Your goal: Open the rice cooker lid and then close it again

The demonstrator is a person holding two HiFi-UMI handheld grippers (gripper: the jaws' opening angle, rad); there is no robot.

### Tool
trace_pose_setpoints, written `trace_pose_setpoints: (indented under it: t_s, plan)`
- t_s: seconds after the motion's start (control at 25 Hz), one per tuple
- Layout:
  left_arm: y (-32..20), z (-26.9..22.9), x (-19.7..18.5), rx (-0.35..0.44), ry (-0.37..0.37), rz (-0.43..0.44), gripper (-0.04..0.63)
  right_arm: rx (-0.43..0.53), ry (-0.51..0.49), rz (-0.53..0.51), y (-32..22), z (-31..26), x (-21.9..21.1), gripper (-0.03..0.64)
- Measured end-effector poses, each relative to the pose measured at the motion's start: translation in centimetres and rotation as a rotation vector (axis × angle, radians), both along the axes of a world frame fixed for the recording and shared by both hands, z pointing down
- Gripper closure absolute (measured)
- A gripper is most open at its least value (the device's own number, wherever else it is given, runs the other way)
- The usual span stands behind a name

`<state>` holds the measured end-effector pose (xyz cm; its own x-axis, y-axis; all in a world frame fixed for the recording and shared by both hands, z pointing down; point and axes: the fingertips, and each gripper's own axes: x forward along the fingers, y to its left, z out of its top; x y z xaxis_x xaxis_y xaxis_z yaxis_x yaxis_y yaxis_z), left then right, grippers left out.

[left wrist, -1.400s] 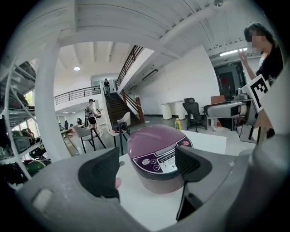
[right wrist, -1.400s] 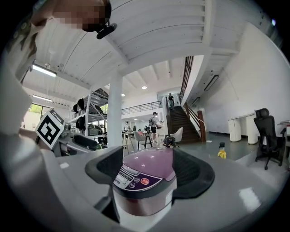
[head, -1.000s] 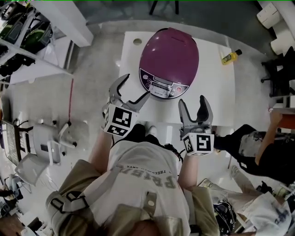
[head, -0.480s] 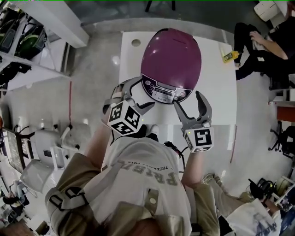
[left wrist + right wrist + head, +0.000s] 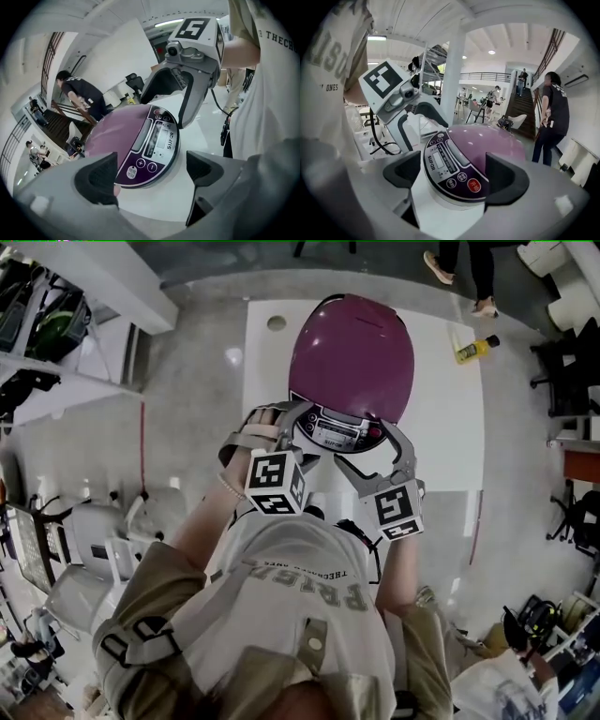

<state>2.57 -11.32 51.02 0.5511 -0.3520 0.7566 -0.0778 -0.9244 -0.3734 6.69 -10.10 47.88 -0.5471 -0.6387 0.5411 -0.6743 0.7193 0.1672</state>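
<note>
The rice cooker [image 5: 352, 357] has a purple domed lid, shut, and stands on the white table [image 5: 441, 427]. Its control panel [image 5: 337, 432] faces me. My left gripper [image 5: 292, 425] is at the panel's left front. My right gripper [image 5: 375, 451] is at its right front. Both have just been opening and stand open, with no pad pressing on anything. In the left gripper view the left gripper [image 5: 152, 173] frames the panel [image 5: 152, 145] from the side. In the right gripper view the right gripper [image 5: 454, 176] frames the panel's red button [image 5: 474, 185].
A yellow bottle [image 5: 473, 351] lies at the table's back right and a round hole [image 5: 276, 323] is at its back left. Shelving [image 5: 56, 324] stands far left. A person [image 5: 553, 112] stands beyond the cooker.
Both grippers have come forward and inward from the table's near edge to the cooker's front panel. Their jaws stand wider than before. The lid has stayed shut.
</note>
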Motion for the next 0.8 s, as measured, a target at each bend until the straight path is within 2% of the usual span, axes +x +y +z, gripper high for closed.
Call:
trace_pose_setpoints:
  t_s: [0.36,0.56,0.8]
  plan:
    - [0.4,1.3,1.0,0.114,-0.139,0.093,0.123,-0.076,0.233,-0.12,1.1,3.5,-1.3,0.212]
    - [0.7,2.3,1.2,0.15,-0.205,0.135,0.123,-0.089,0.318,-0.17,1.5,4.8,-2.0,0.212]
    - [1.0,3.2,1.3,0.165,-0.242,0.15,0.123,-0.085,0.375,-0.191,1.6,5.3,-2.1,0.209]
